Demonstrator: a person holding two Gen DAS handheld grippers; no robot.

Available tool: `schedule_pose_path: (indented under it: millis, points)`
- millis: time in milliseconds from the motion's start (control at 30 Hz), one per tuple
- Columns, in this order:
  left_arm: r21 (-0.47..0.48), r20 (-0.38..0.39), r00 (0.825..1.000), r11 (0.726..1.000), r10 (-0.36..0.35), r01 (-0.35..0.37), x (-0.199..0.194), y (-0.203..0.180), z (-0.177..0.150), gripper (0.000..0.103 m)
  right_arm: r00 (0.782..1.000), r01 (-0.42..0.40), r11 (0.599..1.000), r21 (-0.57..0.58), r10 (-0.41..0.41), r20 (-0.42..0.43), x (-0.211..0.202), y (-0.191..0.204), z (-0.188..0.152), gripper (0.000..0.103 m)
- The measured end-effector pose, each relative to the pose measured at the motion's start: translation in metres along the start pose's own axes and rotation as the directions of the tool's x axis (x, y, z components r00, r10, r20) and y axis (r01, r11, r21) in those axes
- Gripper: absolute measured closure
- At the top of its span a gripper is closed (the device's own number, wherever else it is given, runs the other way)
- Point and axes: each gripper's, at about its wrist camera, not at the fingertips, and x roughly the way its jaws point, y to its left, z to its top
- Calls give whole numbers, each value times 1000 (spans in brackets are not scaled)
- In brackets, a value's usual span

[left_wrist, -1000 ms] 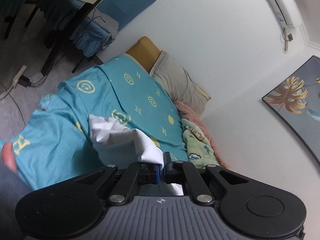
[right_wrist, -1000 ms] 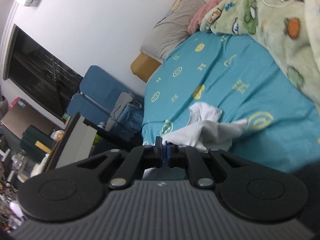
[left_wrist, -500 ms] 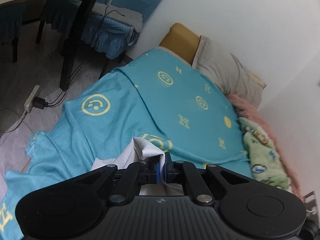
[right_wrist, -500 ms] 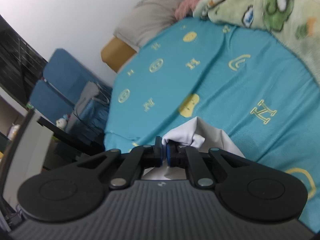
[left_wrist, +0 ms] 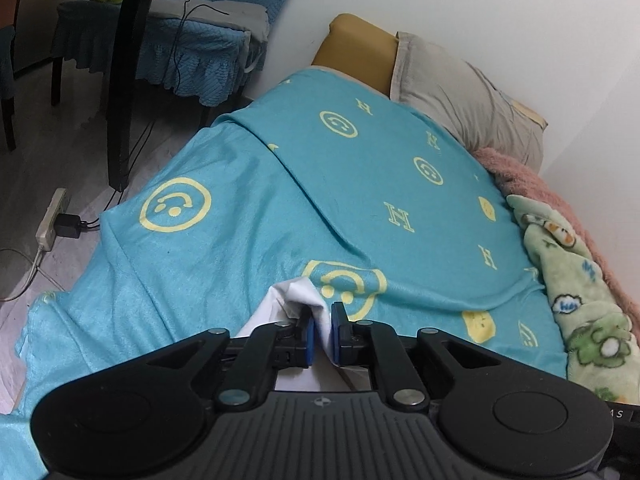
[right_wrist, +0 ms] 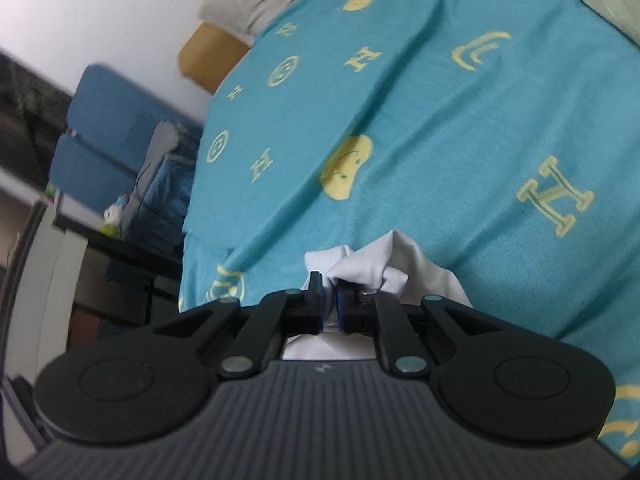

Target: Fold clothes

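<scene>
A white garment (left_wrist: 296,296) lies bunched on the teal blanket (left_wrist: 360,200) with yellow smileys that covers the bed. My left gripper (left_wrist: 320,336) is low over the blanket. Its jaws are opening, with a fold of the white cloth standing loose in the gap between the blue pads. In the right wrist view the same white garment (right_wrist: 384,264) crumples just ahead of my right gripper (right_wrist: 329,312). Those jaws are starting to open, and the pads still pinch a fold of cloth above the teal blanket (right_wrist: 440,140).
A beige pillow (left_wrist: 460,92) lies at the head of the bed, with a pink throw (left_wrist: 528,172) and a green fleece blanket (left_wrist: 576,280) along the wall side. On the floor to the left are a power strip (left_wrist: 50,220), a dark table leg (left_wrist: 124,80) and a blue-covered chair (left_wrist: 192,60).
Both grippers came down and forward over the bed, carrying the white garment onto the blanket. The left jaws have parted visibly; the right jaws have widened slightly.
</scene>
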Motion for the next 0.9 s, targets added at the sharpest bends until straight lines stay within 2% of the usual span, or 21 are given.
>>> schedule_pose_path:
  millis: [33, 67, 100, 133, 167, 200, 233, 300, 467, 500, 533, 567, 633, 700, 800, 900]
  points:
    - [3, 2, 1000, 1000, -9, 9, -3, -2, 0, 73, 1000, -4, 1000, -22, 4, 0, -3, 3, -1, 91]
    - [17, 8, 1000, 1000, -18, 18, -6, -5, 0, 51, 1000, -12, 999, -41, 12, 1, -6, 7, -1, 91]
    - [33, 16, 999, 999, -28, 27, -10, -8, 0, 29, 1000, -28, 998, -55, 28, 4, -10, 10, -3, 83]
    - [56, 36, 999, 998, -28, 26, -15, -12, -1, 23, 998, -55, 996, -67, 56, 9, -14, 14, -4, 61]
    - [81, 60, 998, 997, -26, 21, -21, -17, -3, 19, 995, -95, 992, -78, 97, 17, -19, 17, -5, 44]
    - [111, 76, 997, 994, -25, 17, -26, -22, -5, 19, 991, -131, 987, -90, 134, 28, -24, 21, -7, 13]
    - [144, 79, 996, 989, -28, 17, -31, -26, -6, 18, 985, -159, 982, -103, 164, 45, -30, 24, -11, 10]
    - [196, 71, 997, 980, -33, 18, -35, -33, -11, 18, 975, -201, 970, -139, 212, 63, -39, 32, -17, 11]
    - [308, 29, 999, 951, -25, 15, -35, -42, -25, 17, 968, -203, 945, -257, 233, 93, -35, 41, -29, 13]
    - [324, 21, 1000, 946, -14, 7, -32, -43, -28, 17, 975, -174, 946, -274, 205, 89, -28, 41, -28, 30]
    - [340, 12, 1000, 940, -3, -1, -29, -43, -32, 17, 982, -138, 949, -285, 168, 82, -19, 40, -27, 42]
    - [355, 4, 1000, 935, 13, -14, -25, -42, -35, 17, 988, -106, 950, -295, 134, 77, -10, 38, -27, 45]
    - [382, -20, 999, 923, 49, -38, -15, -42, -42, 17, 996, -36, 946, -322, 61, 68, 8, 34, -29, 61]
    - [388, -57, 997, 921, 57, -30, -6, -38, -50, 17, 997, 57, 926, -374, -32, 72, 23, 30, -36, 68]
    - [403, -62, 995, 914, 73, -42, -1, -37, -57, 17, 994, 93, 900, -426, -63, 84, 26, 32, -44, 68]
    - [447, -44, 995, 893, 85, -56, -4, -41, -63, 18, 993, 107, 892, -439, -73, 94, 14, 38, -49, 65]
